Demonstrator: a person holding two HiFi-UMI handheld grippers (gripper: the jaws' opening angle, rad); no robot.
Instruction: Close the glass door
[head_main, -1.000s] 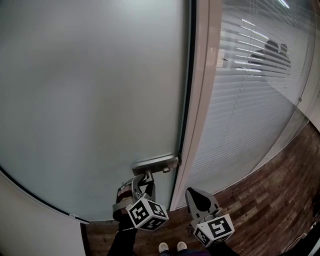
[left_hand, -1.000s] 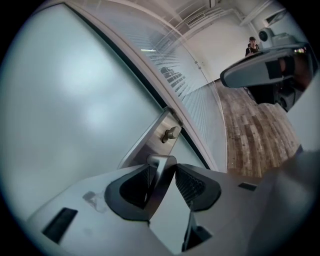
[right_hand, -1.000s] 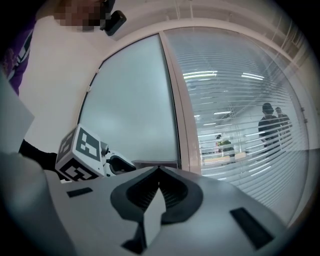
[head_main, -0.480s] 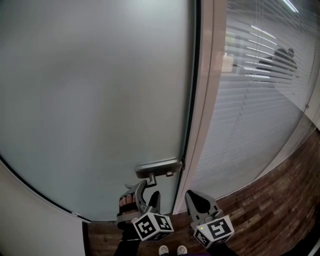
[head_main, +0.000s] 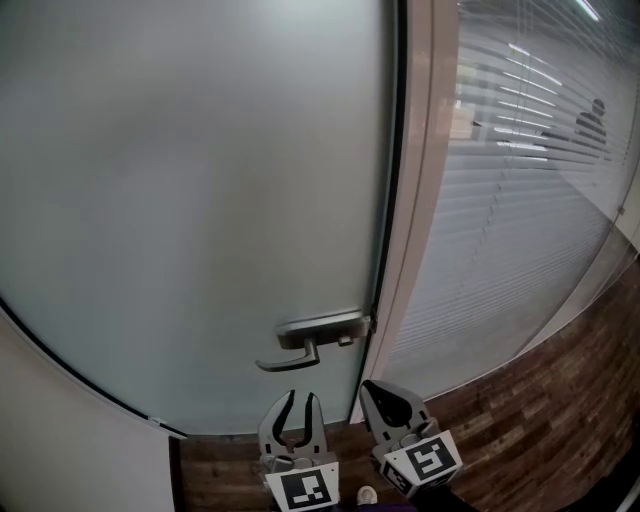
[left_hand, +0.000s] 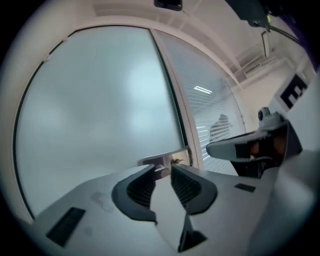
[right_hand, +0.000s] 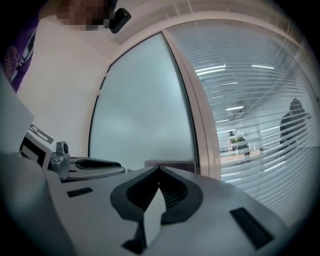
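Note:
The frosted glass door (head_main: 200, 200) stands flush against its pale frame (head_main: 415, 200). Its metal lock plate (head_main: 322, 327) carries a lever handle (head_main: 288, 360) that points left. My left gripper (head_main: 301, 397) is just below the handle and apart from it. Its jaws have just been closing, but a gap still shows and nothing is between them. The left gripper view looks past the left gripper (left_hand: 162, 169) to the lock plate (left_hand: 162, 160). My right gripper (head_main: 375, 390) hangs beside the frame, shut and empty, as the right gripper view (right_hand: 159, 168) also shows.
Right of the frame runs a glass wall with white blinds (head_main: 520, 200), and a person's dim outline (head_main: 597, 115) shows behind it. Dark wooden floor (head_main: 540, 420) lies below. A white wall (head_main: 60, 440) borders the door on the left.
My left gripper has let go of the lever handle, rolled upright and drawn back down from the door. The handle now shows free. The right gripper has stayed put.

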